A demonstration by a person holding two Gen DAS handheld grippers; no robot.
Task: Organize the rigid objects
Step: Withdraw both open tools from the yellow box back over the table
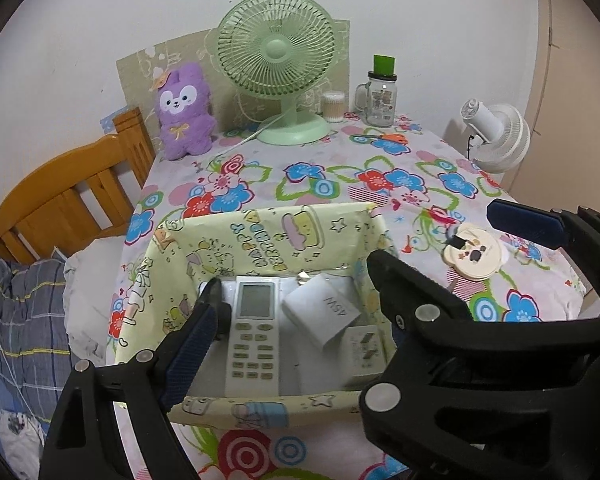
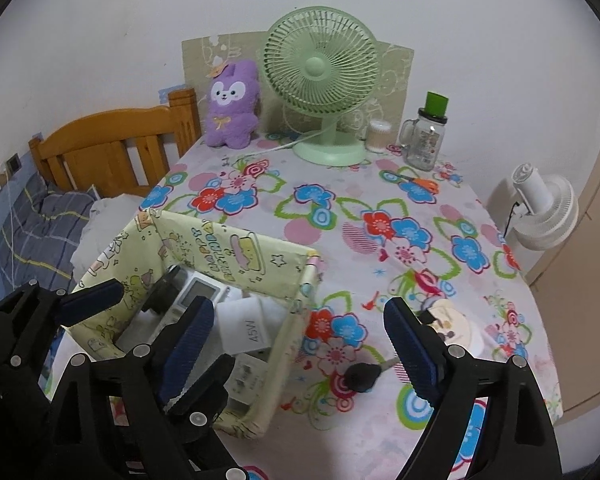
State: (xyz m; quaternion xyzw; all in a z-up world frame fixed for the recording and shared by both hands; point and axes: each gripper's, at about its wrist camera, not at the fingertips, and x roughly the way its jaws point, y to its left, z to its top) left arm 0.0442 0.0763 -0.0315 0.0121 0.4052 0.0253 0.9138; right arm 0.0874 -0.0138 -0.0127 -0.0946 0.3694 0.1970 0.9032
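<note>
**Black key between the right gripper's fingers, still outside the box**

Black plastic marks the head of a key (image 2: 362, 376) that lies on the flowered worktop (image 2: 380, 248), just beside the near right corner of the yellow cartoon-print box (image 2: 284, 344). It is seen low between the two fingers of the right gripper (image 2: 300, 344), a little toward the box side. Its long axis runs across the view, with the metal blade pointing right toward the round cream compact (image 2: 454, 322). The right gripper is nearer to both; its jaws stand apart with nothing clamped. The left gripper (image 1: 296, 276) hangs over the box, jaws also apart and empty.

Counted inside the box: one white remote control (image 1: 254, 332), one white charger (image 1: 320, 314), one small white packet (image 1: 364, 354). Outside are counted one key and one compact. The key is judged the likely next pick.
</note>
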